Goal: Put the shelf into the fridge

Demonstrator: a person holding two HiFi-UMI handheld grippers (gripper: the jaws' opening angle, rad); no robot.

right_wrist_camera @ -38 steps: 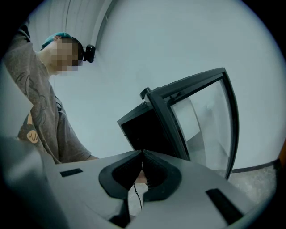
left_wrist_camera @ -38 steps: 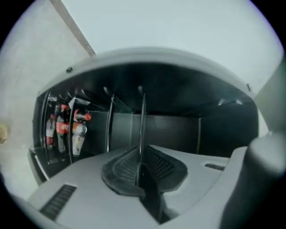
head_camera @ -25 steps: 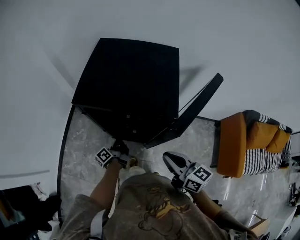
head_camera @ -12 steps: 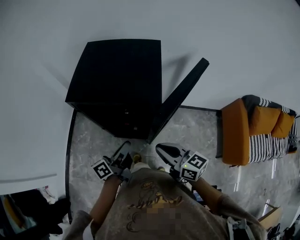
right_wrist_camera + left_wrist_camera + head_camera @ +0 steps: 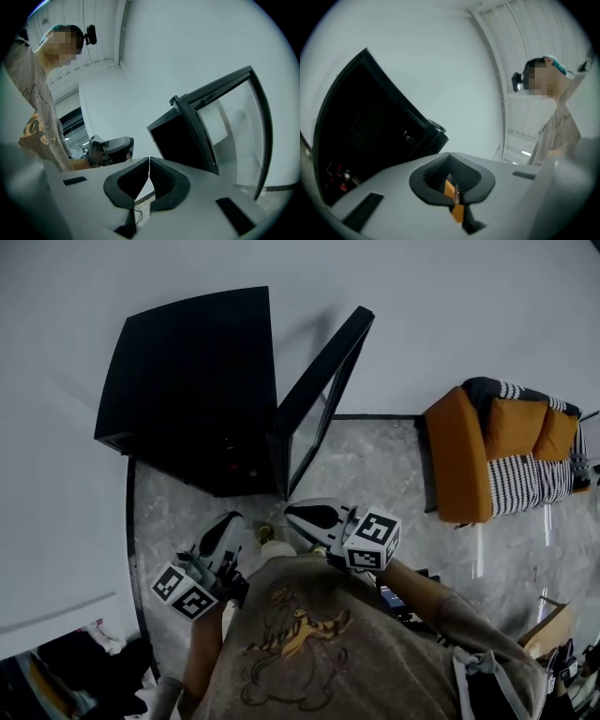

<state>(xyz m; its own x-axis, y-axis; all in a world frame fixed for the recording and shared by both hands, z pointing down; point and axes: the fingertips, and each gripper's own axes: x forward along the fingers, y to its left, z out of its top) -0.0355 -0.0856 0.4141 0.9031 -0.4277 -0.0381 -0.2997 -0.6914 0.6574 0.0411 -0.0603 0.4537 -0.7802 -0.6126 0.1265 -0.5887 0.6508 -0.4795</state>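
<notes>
**Left to right.** In front of the fridge (image 5: 192, 381), toward its left side, the left gripper (image 5: 223, 526) is held clear of the cabinet. Its jaws are seen closed tip to tip. An orange patch that cannot be identified is shown in the gap behind the tips. The fridge, a black cabinet, is set against the white wall (image 5: 450, 306). Its interior is dark, and the shelf cannot be made out within it. At the fridge's right edge the glass-panelled door (image 5: 319, 399) is shown open. Just in front of the door's lower corner the right gripper (image 5: 292, 513) is held, its jaws pressed together on nothing. Well to the right of the fridge, an orange sofa (image 5: 469, 456) is placed on the marble floor (image 5: 375, 465).
</notes>
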